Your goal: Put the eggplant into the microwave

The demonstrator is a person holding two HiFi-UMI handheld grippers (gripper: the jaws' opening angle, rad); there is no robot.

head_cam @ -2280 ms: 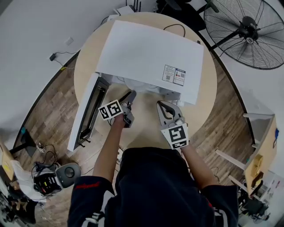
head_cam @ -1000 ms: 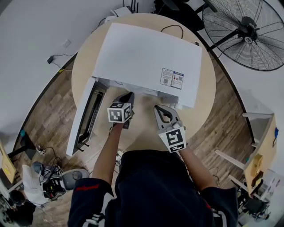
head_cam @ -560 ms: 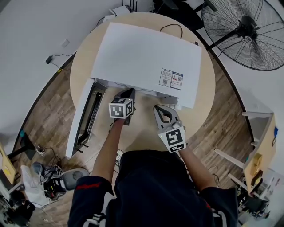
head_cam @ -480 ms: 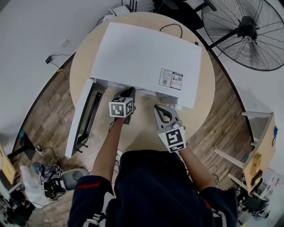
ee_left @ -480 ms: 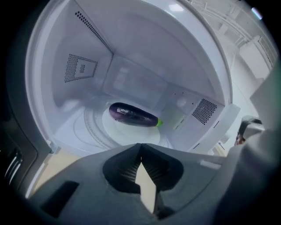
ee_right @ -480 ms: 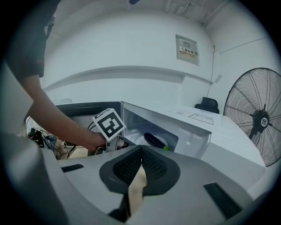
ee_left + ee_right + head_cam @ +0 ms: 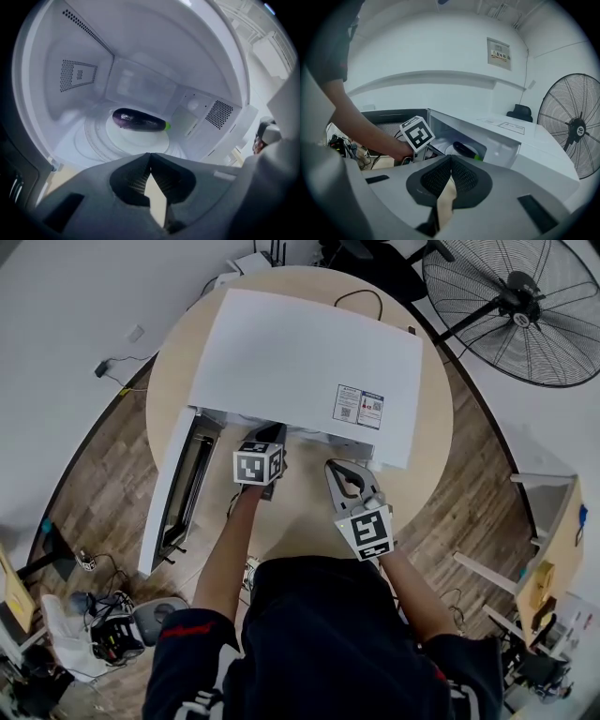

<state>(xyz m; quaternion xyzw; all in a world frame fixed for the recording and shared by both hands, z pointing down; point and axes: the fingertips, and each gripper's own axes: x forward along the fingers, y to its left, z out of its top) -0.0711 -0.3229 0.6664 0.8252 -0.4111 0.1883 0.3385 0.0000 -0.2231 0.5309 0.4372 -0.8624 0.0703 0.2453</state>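
Observation:
A dark purple eggplant (image 7: 138, 120) with a green stem end lies on the round turntable (image 7: 140, 140) inside the white microwave (image 7: 309, 362). It also shows through the opening in the right gripper view as the eggplant (image 7: 464, 150). The microwave door (image 7: 183, 488) hangs open to the left. My left gripper (image 7: 272, 435) is shut and empty, its tips (image 7: 150, 155) just in front of the cavity mouth, apart from the eggplant. My right gripper (image 7: 340, 468) rests shut and empty over the table before the microwave's right front, and its jaws (image 7: 450, 157) meet at the tip.
The microwave stands on a round wooden table (image 7: 309, 507). A large standing fan (image 7: 525, 306) is at the far right. Cables and devices (image 7: 103, 624) lie on the floor at the left. The left gripper's marker cube (image 7: 417, 133) and forearm cross the right gripper view.
My left gripper has shifted a little to the right, toward the middle of the microwave opening, and rolled slightly. The right gripper and the eggplant have kept still.

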